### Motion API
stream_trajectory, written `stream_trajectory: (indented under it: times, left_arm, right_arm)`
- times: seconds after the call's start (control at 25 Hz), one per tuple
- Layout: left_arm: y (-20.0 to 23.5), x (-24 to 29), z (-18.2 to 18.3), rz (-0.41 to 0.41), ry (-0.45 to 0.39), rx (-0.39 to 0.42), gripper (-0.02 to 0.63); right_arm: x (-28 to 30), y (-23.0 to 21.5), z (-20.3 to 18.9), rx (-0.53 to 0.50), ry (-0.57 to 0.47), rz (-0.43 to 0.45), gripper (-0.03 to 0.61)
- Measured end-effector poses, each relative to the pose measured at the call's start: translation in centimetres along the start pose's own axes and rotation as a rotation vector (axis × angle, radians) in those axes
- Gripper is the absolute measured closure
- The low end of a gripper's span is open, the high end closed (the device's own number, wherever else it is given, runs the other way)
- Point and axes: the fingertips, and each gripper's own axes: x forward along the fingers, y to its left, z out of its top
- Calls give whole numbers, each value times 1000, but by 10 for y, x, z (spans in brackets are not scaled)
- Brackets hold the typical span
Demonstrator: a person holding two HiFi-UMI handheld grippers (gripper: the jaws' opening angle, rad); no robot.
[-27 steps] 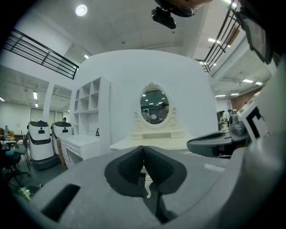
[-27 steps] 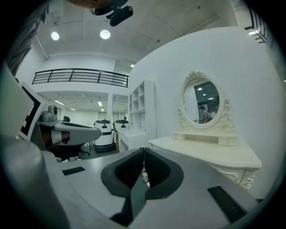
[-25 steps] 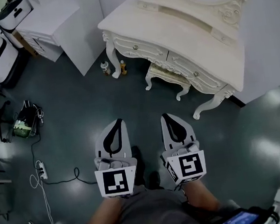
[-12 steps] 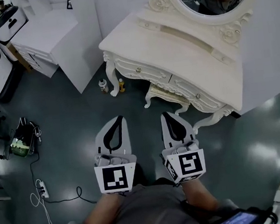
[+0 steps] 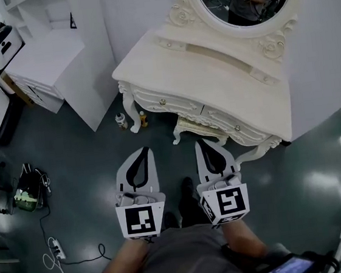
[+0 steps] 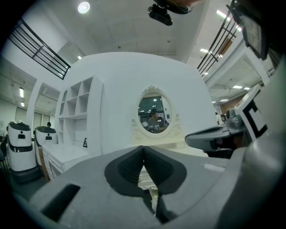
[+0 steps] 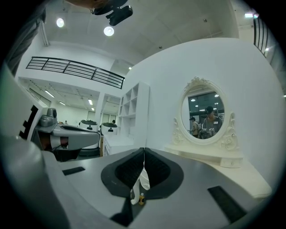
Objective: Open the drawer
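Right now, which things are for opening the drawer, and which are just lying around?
For the job: the dressing table, its drawers, the left gripper and the right gripper, both shut and empty.

Just lying about: two small bottles on the floor, the power strip with its cable, the white cabinet, the stool under the table.

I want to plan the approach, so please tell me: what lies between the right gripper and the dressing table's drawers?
In the head view, dark floor and a cream stool lie between the right gripper and the drawers.
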Motion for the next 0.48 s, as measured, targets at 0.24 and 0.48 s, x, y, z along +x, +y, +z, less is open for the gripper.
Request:
stream_trajectory:
  times: [0.24, 0.48]
  left_arm:
    - [1, 35, -9, -13, 28, 23, 598]
    - [-7, 84, -27, -28, 75, 10, 598]
  right_arm:
    - [24, -22, -9, 22, 9, -14, 565]
    - [57, -56, -31, 74, 35, -13, 565]
